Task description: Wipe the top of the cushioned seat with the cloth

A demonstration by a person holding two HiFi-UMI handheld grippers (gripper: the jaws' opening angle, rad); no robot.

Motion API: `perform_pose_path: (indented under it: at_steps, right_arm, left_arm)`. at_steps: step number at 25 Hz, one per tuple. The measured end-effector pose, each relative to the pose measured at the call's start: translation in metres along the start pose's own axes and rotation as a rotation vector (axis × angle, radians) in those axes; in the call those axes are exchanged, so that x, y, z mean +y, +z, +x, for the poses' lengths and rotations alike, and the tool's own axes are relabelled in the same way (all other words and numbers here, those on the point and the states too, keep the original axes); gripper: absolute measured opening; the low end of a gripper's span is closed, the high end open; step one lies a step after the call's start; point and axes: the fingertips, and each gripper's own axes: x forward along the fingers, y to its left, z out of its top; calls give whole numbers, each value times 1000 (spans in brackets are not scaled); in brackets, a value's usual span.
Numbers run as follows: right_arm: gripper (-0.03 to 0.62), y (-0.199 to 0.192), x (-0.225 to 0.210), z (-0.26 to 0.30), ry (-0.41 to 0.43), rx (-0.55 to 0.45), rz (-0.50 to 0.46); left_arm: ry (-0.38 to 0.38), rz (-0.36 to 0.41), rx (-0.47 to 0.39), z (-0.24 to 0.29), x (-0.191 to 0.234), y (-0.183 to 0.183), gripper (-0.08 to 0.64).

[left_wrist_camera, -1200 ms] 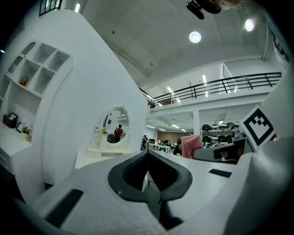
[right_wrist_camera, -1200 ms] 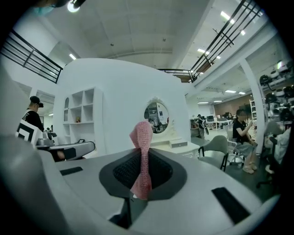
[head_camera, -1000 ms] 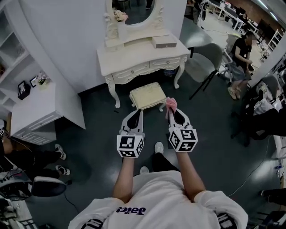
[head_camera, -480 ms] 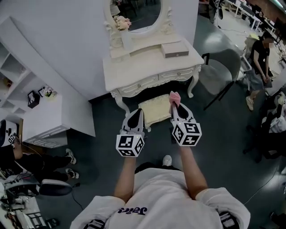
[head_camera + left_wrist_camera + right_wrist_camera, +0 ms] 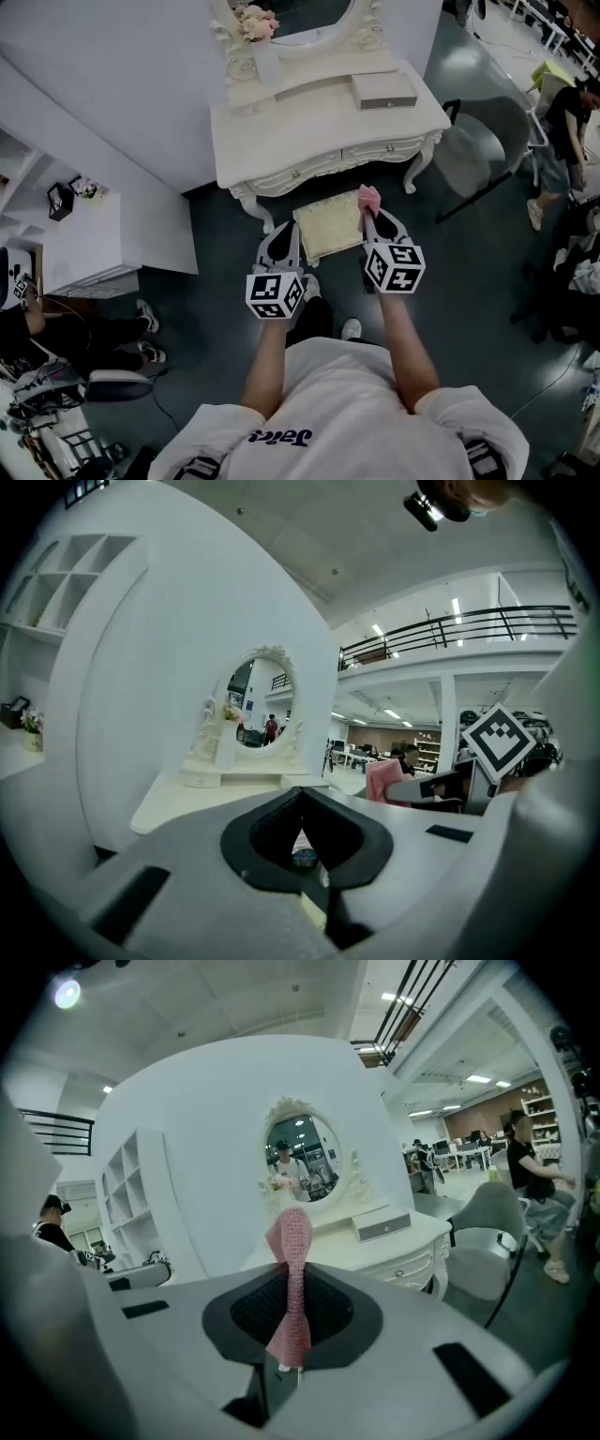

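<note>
Head view: cloth (image 5: 368, 198) stands pinched in right gripper (image 5: 367, 217) by right edge of seat (image 5: 324, 227), likely held ready for wiping its top; left gripper (image 5: 283, 239) hangs just left of seat. Left gripper view: jaws together, empty. Right gripper view: jaws clamped on cloth

The cloth (image 5: 292, 1269) is pink, with a coarse open knit that looks matt and soft. The right gripper (image 5: 292, 1302) and left gripper (image 5: 302, 829) have smooth, matt white plastic shells, and their fingers (image 5: 253, 1312) carry black pads with a fine grain. The seat (image 5: 326, 225) top is dull cream fabric with a woven pattern. At 12 o'clock in the head view, the surface (image 5: 309, 117) looks like smooth white paint with a soft sheen, and its mirror (image 5: 314, 14) is glossy glass. The floor (image 5: 206, 309) is dark, smooth and faintly shiny. At 2 o'clock, a grey chair (image 5: 478, 141) looks like smooth plastic.
</note>
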Motion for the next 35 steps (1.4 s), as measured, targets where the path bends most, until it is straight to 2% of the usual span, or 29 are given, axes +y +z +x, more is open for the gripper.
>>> perform_pose_path:
  at_steps: [7, 13, 16, 19, 26, 28, 30, 33, 35]
  right_arm:
    - [21, -14, 35, 111, 70, 117, -75]
    - [25, -71, 48, 182, 102, 247, -87]
    - [25, -105, 45, 207, 116, 329, -104]
    - [25, -134, 26, 234, 145, 404, -81]
    - [25, -222, -26, 282, 264, 626, -89]
    - [25, -252, -40, 294, 282, 694, -97]
    - [25, -280, -54, 302, 277, 738, -80]
    - [25, -321, -62, 321, 281, 784, -64]
    - [25, -346, -63, 337, 291, 799, -71]
  left_arm:
    - [-24, -68, 83, 81, 77, -51, 12]
    - [-31, -111, 169, 118, 118, -111, 12]
    - [2, -152, 201, 130, 136, -140, 12]
    - [50, -207, 226, 148, 148, -173, 12]
    - [276, -293, 271, 165, 166, -257, 12]
    - [321, -318, 269, 171, 170, -281, 12]
    - [336, -342, 270, 175, 168, -308, 12]
    - [321, -375, 251, 185, 174, -346, 11]
    - [318, -372, 257, 190, 183, -369, 12]
